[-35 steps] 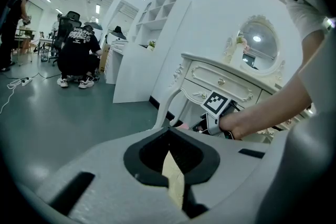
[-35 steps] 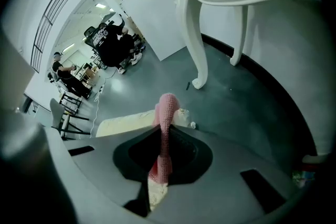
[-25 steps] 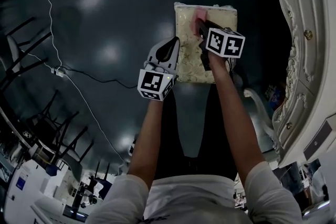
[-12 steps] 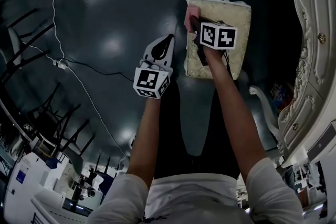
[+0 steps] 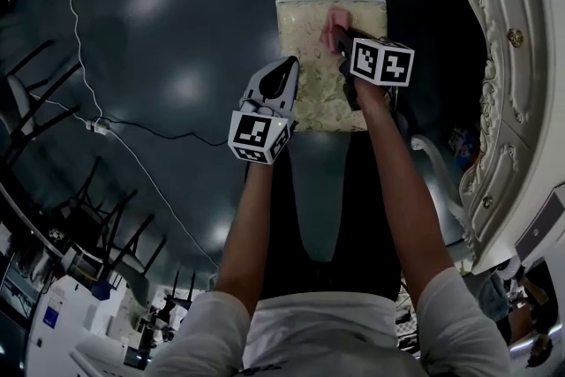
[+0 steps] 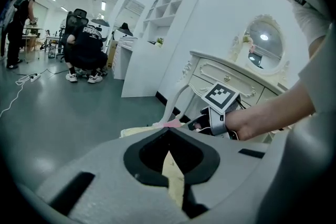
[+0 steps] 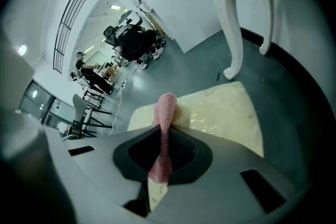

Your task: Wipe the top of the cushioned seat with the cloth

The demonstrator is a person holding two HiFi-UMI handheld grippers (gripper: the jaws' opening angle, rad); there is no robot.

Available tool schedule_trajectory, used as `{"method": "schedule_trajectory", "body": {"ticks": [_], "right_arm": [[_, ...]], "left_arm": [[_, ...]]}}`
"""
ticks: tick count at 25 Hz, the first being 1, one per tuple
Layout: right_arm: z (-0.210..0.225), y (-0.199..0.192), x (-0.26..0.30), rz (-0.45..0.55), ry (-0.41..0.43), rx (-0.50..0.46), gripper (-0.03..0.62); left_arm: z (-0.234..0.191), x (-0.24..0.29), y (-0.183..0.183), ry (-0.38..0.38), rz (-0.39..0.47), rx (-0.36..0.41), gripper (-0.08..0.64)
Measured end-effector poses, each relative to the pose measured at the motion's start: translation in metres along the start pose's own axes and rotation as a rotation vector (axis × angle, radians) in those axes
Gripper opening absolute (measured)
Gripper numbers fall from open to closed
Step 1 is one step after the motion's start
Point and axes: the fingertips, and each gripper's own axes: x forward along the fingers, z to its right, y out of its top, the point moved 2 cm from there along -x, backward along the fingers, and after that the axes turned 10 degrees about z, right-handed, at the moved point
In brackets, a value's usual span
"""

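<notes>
Right gripper (image 7: 163, 131) has its jaws clamped tight on the pink cloth (image 7: 167, 107), holding it on the far part of the cream cushioned seat (image 5: 313, 97), a bit right of the middle. Left gripper (image 6: 169, 132) has its jaws closed together with nothing in them, and it's over by the seat's left edge. A white carved dresser (image 5: 521, 57) stands off to the right.
</notes>
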Motion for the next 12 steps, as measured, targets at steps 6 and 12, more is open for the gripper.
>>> {"method": "schedule_trajectory", "body": {"ticks": [6, 12], "right_arm": [[0.058, 0.02, -0.035, 0.054, -0.075, 0.017, 0.025], [0.089, 0.024, -0.052, 0.069, -0.124, 0.022, 0.025]], "left_arm": [[0.033, 0.027, -0.008, -0.045, -0.015, 0.005, 0.012], [0.052, 0.035, -0.015, -0.068, -0.02, 0.001, 0.012]]}}
